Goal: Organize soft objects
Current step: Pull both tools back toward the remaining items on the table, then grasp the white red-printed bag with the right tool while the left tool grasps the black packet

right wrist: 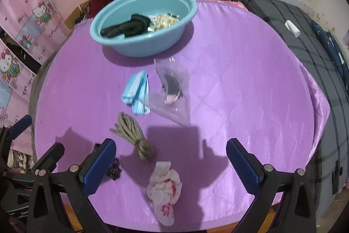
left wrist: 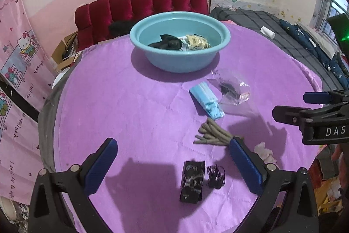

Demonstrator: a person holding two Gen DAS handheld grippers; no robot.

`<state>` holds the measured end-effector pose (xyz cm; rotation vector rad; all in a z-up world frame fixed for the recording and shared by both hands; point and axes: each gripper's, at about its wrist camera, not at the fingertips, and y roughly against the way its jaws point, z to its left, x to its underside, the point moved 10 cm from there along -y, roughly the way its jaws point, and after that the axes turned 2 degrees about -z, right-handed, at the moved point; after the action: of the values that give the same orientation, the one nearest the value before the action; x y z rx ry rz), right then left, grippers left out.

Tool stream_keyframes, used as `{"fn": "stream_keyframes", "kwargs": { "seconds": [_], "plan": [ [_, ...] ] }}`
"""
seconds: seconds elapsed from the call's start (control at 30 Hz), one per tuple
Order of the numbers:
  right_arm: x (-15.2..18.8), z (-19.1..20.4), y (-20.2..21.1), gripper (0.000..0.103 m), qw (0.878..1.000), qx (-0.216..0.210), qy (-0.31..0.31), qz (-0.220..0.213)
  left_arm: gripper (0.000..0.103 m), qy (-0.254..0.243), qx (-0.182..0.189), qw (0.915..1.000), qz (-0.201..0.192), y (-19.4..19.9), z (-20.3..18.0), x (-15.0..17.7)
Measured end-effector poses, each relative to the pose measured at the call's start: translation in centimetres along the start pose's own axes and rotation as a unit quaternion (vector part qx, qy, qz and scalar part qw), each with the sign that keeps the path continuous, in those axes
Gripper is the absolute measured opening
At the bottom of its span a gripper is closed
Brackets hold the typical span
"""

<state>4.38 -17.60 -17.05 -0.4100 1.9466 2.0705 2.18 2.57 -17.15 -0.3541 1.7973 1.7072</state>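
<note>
Left wrist view showed your basin (left wrist: pixel 139 40) held a few items; six lay outside. Both the left gripper (left wrist: pixel 172 164) and the right gripper (right wrist: pixel 171 162) gaped empty.

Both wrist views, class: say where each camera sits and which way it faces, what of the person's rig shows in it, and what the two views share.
Left wrist view: sits on the left gripper, facing forward across the purple cloth toward the blue basin; its own open fingers show, the right gripper at the right edge.
Right wrist view: sits on the right gripper, above the white sock; its open fingers show, the left gripper at the left edge.
Shared: basin, blue masks, cord bundle.
</note>
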Motion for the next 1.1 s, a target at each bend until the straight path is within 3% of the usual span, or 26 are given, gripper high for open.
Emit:
{"fn": "stream_keyframes", "kwargs": {
  "seconds": [1.0,1.1],
  "plan": [
    [9.7,0.3,-7.8,0.103,0.991,-0.014,-0.023,0.134,0.103,0.009,0.012,0.9953,0.096,-4.4,-0.1,10.3],
    [9.6,0.8,-7.5,0.093,0.992,-0.021,-0.015,0.123,0.103,0.012,0.017,0.9946,0.102,-4.7,-0.1,10.5]
  ]
}}
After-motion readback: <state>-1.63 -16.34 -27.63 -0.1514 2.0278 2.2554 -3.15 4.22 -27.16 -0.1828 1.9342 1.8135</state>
